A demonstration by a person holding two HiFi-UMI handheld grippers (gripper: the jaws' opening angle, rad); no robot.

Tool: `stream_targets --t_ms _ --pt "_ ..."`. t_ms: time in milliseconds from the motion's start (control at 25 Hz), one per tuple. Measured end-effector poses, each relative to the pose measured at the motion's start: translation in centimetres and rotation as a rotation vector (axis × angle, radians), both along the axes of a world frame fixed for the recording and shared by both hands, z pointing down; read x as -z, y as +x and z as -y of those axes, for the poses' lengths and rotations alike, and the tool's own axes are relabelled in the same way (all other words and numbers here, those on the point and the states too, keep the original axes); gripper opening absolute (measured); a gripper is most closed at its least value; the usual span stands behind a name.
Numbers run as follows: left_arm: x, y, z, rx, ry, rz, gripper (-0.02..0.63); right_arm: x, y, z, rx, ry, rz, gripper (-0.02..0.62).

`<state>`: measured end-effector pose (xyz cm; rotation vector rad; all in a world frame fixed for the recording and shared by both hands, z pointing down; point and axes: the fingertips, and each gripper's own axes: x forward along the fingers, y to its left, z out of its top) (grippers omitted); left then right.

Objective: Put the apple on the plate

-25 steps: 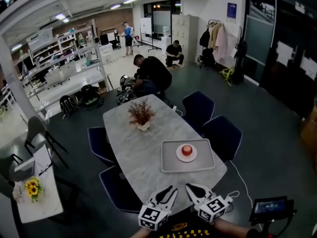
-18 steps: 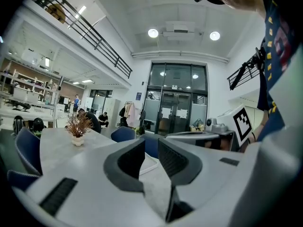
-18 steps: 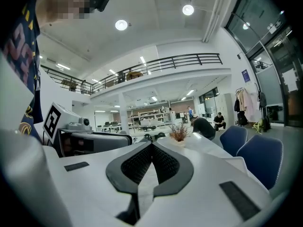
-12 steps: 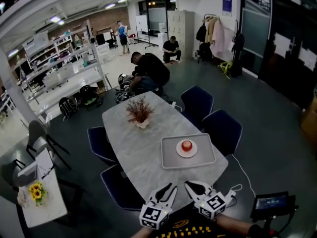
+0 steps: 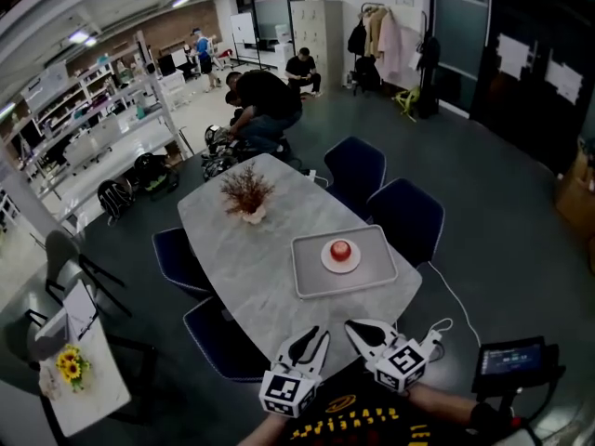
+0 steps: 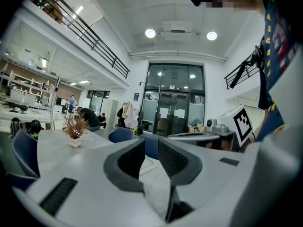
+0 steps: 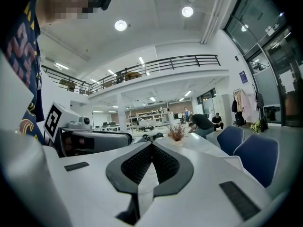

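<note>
A red apple (image 5: 341,248) rests on a small white plate (image 5: 329,261), which sits on a grey tray (image 5: 311,277) at the near right end of the marble table (image 5: 251,258). Both grippers hover at the table's near edge, well short of the tray. My left gripper (image 5: 310,340) (image 6: 151,148) has its jaws a narrow gap apart with nothing between them. The pads of my right gripper (image 5: 361,332) (image 7: 152,148) meet at the tips, and it holds nothing. Neither gripper view shows the apple.
A potted dry plant (image 5: 245,196) stands at the table's far end. Dark blue chairs (image 5: 406,217) surround the table. People (image 5: 263,98) crouch on the floor beyond it. A tablet on a stand (image 5: 509,359) is at my right, and a cable (image 5: 448,297) trails on the floor.
The head view has drifted, so the table and tray sit slightly higher and further left. The apple stays on the plate. Both grippers hold their place at the near edge.
</note>
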<state>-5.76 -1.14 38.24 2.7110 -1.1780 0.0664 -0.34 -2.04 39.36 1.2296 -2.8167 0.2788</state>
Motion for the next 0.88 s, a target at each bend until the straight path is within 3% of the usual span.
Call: stream_targets --t_ms 600,880 --pt "0.3 0.7 -0.2 -0.018 0.003 -0.003 0.087 0.4 -0.3 -0.4 0.006 -0.012 -0.027 0.006" --pt "-1.3 1.7 1.7 -0.027 -0.063 -0.016 0.089 -1.3 0.6 1.2 0.010 -0.019 -0.031 0.006"
